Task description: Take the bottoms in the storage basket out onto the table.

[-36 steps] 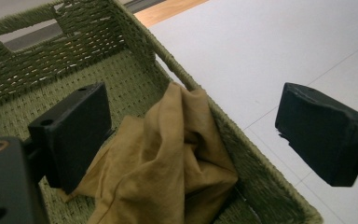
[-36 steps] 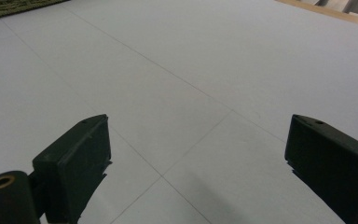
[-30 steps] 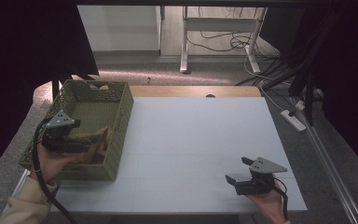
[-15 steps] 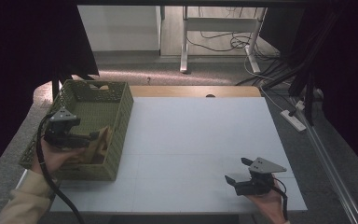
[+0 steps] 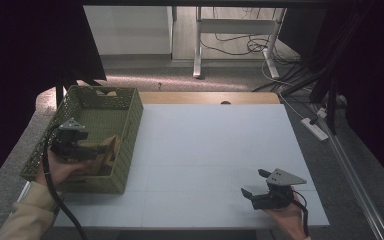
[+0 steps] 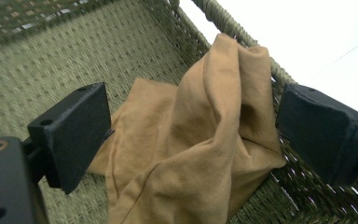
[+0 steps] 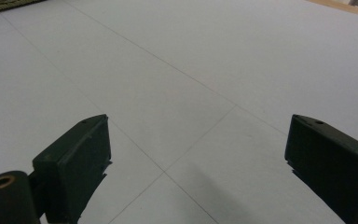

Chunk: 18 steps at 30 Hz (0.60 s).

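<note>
The fingers (image 6: 70,135) of the left gripper (image 5: 87,148) stood wide apart inside the green woven basket (image 5: 130,107), with the tan cloth (image 6: 205,140) bunched between them — neither black pad was pressing the fabric that I could see. The cloth lay in the basket's near right corner, one fold heaped up against the wall on the counter side, the rest trailing across the basket floor.

From where I stood, the step in hand looked like taking hold of that cloth to lift it out. To do it well, the left gripper wanted to settle lower over the raised ridge of fabric, so that the fingers closed on a thick fold rather than a thin edge that could slip. The right-hand finger sat close to the woven wall — it needed to stay clear of it, or the weave might be pinched along with the cloth. A straight lift, high enough for the trailing part to clear the rim, seemed wise before any swing toward the white counter (image 5: 215,145).

Farther right, the right gripper (image 5: 254,186) rested low near the counter's front edge, its fingers (image 7: 74,158) spread wide over bare surface, holding nothing.
</note>
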### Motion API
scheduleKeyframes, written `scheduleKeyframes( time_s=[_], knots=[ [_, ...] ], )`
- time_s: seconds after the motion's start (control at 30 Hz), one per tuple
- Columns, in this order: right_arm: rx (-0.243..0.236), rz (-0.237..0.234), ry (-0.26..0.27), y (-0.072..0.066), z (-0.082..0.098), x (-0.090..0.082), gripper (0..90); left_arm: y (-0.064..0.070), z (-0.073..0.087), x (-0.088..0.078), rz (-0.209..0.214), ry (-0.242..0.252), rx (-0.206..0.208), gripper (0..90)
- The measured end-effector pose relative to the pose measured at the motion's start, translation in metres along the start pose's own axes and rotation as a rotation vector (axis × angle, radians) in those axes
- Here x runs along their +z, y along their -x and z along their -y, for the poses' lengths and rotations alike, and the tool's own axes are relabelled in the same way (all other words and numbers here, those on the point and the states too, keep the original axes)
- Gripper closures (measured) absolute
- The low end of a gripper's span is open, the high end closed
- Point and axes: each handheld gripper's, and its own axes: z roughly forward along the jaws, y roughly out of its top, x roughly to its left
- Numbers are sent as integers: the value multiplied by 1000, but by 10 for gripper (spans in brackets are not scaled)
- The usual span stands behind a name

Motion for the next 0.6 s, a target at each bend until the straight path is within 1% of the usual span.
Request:
scheduleKeyframes(
  time_s=[0.17, 0.37, 0.53, 0.6],
  knots=[
    [-1, 1, -2, 0, 0, 0, 72, 1, -3, 10, 9, -44, 8, 96],
    [4, 2, 2, 1, 1, 0, 72, 3, -6, 18, 16, -70, 13, 97],
    [2, 5, 0, 0, 1, -1, 72, 5, -10, 25, 16, -113, 33, 93],
    [2, 5, 0, 0, 1, -1, 72, 6, -12, 26, 15, -115, 33, 91]
  ],
)
